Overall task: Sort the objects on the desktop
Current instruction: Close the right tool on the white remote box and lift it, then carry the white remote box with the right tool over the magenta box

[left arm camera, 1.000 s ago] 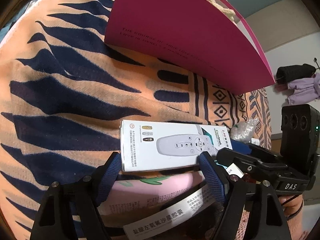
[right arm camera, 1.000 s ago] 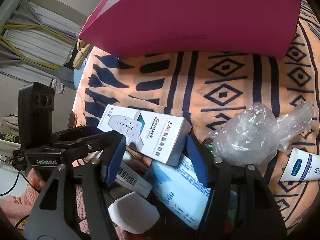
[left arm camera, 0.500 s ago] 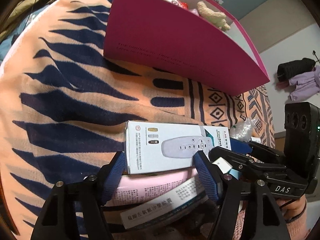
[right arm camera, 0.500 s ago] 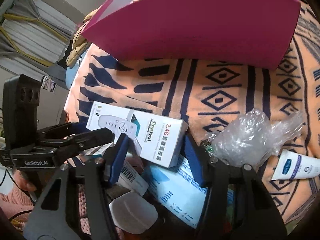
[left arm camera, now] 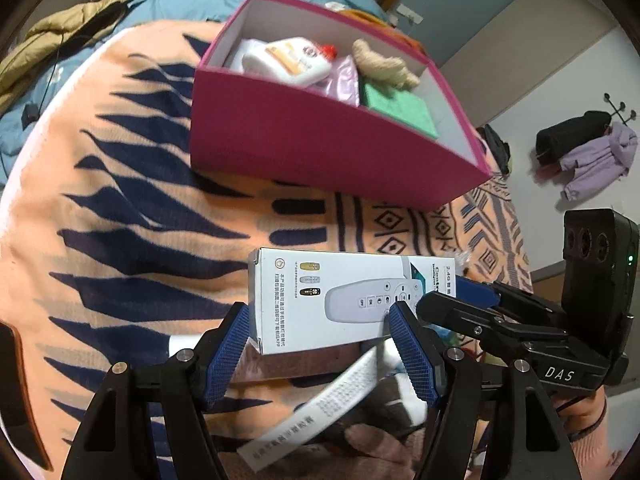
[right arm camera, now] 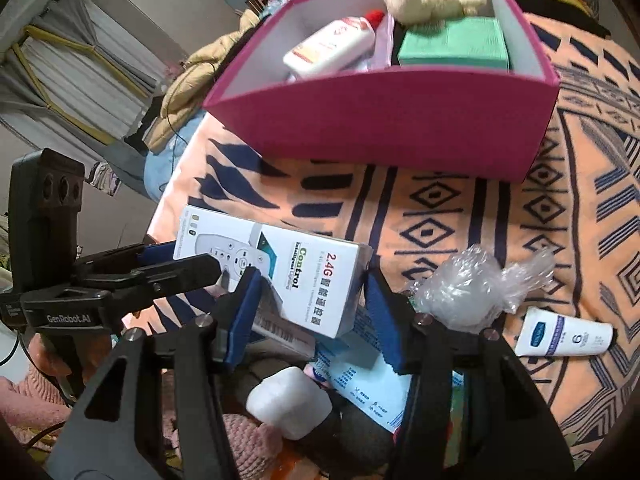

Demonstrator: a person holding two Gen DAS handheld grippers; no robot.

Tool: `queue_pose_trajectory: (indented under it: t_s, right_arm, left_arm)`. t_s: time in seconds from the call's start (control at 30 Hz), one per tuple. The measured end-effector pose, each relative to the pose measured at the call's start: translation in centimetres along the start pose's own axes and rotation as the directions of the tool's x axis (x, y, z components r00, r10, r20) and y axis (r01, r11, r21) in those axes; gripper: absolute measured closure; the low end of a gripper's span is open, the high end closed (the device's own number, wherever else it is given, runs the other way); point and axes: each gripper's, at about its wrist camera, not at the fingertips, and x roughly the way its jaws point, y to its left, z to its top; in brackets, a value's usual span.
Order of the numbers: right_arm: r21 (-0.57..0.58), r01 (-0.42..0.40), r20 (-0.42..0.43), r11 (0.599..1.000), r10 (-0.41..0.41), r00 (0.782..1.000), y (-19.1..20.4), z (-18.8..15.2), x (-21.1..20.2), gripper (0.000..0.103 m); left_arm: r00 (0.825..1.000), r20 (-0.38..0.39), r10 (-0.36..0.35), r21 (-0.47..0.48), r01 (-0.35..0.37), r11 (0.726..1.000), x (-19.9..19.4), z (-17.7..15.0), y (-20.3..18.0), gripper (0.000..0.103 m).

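Observation:
A white remote-control box (left arm camera: 340, 300) (right arm camera: 280, 264) hangs level above the orange patterned blanket (left arm camera: 140, 200). My left gripper (left arm camera: 318, 320) is shut on one end of it and my right gripper (right arm camera: 311, 284) on the other end. Each gripper shows in the other's view: the right gripper (left arm camera: 500, 320) and the left gripper (right arm camera: 140, 276). Beyond stands the open pink storage box (left arm camera: 320, 152) (right arm camera: 380, 120). It holds a lotion bottle (right arm camera: 332, 46), a green pack (right arm camera: 452, 44) and a beige plush toy (right arm camera: 432, 0).
Under the grippers lies a pile: a white foam block (right arm camera: 288, 404), a blue-white medicine pack (right arm camera: 360, 380) and a long white medicine box (left arm camera: 320, 408). A crumpled plastic bag (right arm camera: 468, 288) and a white tube (right arm camera: 560, 336) lie on the right. Bedding and a coat rack (left arm camera: 580, 148) are behind.
Both grippers have risen with the remote-control box, lifting it off the pile. The pink box now sits lower in view, so its contents show.

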Motion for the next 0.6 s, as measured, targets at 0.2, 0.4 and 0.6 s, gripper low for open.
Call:
queue_pose_trajectory:
  t_s: [0.2,0.4,0.6]
  right_arm:
    - [-0.023,-0.005,0.039,1.000,0.006,0.999,0.9,0.7,-1.7,0.047]
    - [-0.051,-0.003,0.083,0.999,0.008,0.996,1.6,1.8,-3.4,0.047]
    - [-0.086,0.013,0.130,0.996,-0.002,0.991,2.2,3.8,-5.0,0.047]
  left_arm:
    - [0.999,0.047,-0.004,0.026,0.003,1.000,-1.8,0.7,-1.1,0.031]
    - [0.996,0.089,-0.012,0.054,0.007,0.999,-3.3,1.8,-2.1,0.031]
    - [0.990,0.139,-0.012,0.090,-0.001,0.996,-4.8,3.7,-3.1,0.031]
